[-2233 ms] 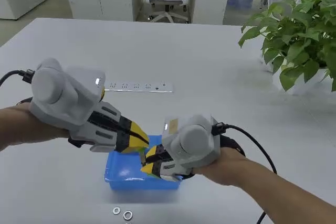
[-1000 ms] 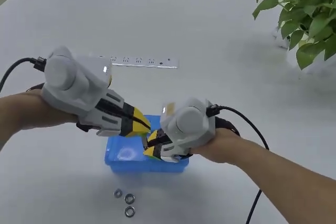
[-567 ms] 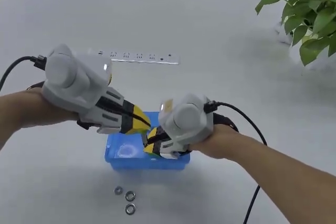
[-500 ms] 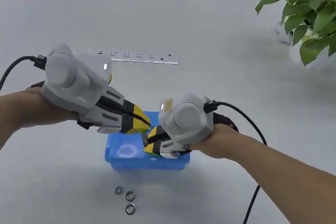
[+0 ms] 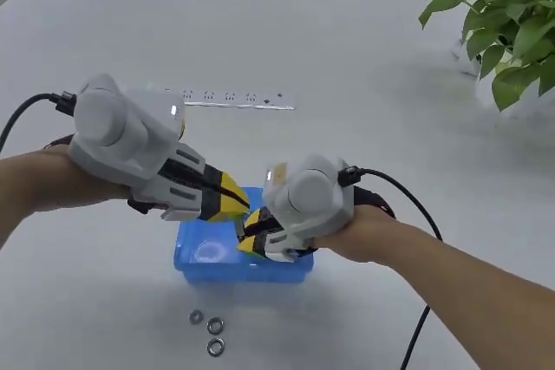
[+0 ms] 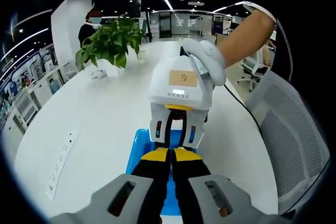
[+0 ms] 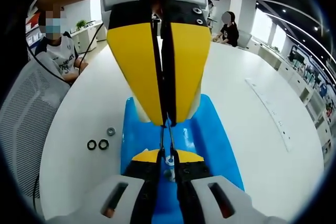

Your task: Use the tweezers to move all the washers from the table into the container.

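Over the blue container (image 5: 206, 256) my two grippers meet jaw to jaw. The left gripper (image 5: 232, 202) is shut on thin metal tweezers (image 7: 164, 136), which run down from its yellow jaws. The right gripper (image 7: 168, 164) is closed around the tweezers' lower end, above the container (image 7: 212, 142). Three washers (image 5: 213, 332) lie on the white table just in front of the container, seen too as washers (image 7: 102, 140) left of it. From the left gripper view, my shut jaws (image 6: 171, 156) face the right gripper's body (image 6: 180, 91).
A white power strip (image 5: 230, 100) lies behind the grippers. A potted plant (image 5: 512, 23) stands at the far right. A black cable (image 5: 408, 214) trails from the right gripper. A mesh chair (image 7: 31, 114) stands at the table's edge, with people sitting beyond.
The head camera has tilted down, so the washers show more fully. Both grippers stay jaw to jaw over the container, barely moved.
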{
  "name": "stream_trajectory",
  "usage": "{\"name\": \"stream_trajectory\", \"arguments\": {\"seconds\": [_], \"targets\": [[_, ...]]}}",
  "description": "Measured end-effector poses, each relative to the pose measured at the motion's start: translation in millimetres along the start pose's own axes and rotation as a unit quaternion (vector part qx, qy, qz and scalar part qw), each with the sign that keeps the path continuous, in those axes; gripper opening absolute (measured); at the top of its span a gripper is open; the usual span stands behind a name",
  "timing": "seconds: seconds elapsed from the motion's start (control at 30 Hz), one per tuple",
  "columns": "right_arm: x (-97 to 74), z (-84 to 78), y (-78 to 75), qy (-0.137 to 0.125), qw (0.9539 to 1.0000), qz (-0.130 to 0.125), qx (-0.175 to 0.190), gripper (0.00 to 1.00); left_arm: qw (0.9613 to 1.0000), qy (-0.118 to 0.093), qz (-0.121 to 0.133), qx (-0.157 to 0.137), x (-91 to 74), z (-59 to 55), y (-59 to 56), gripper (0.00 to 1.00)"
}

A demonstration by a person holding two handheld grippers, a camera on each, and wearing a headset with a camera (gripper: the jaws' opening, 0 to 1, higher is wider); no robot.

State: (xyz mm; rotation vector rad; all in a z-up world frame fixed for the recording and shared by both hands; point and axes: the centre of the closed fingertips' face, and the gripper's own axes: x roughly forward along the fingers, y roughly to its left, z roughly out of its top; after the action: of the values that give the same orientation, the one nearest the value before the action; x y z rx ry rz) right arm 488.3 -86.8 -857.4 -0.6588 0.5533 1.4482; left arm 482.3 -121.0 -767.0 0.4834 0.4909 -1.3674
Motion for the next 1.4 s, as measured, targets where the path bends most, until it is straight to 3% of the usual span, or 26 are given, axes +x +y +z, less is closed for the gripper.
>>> {"name": "stream_trajectory", "arguments": {"seconds": [0.33, 0.87, 1.4], "targets": [[-10.6, 12.5, 2.3, -0.009, 0.9999, -0.010, -0.008, 0.12, 0.9999, 0.001, 0.008, 0.008, -10.3, 11.8, -2.7, 0.05], [-32.6, 36.0, 14.6, -0.028, 0.9990, -0.031, -0.017, 0.13, 0.9997, 0.003, 0.017, 0.018, -28.2, 35.2, -18.3, 0.05], [-41.0, 49.8, 38.4, -0.044, 0.9982, -0.037, -0.019, 0.13, 0.9993, 0.013, 0.019, 0.028, -39.6, 39.5, -43.0, 0.05]]}}
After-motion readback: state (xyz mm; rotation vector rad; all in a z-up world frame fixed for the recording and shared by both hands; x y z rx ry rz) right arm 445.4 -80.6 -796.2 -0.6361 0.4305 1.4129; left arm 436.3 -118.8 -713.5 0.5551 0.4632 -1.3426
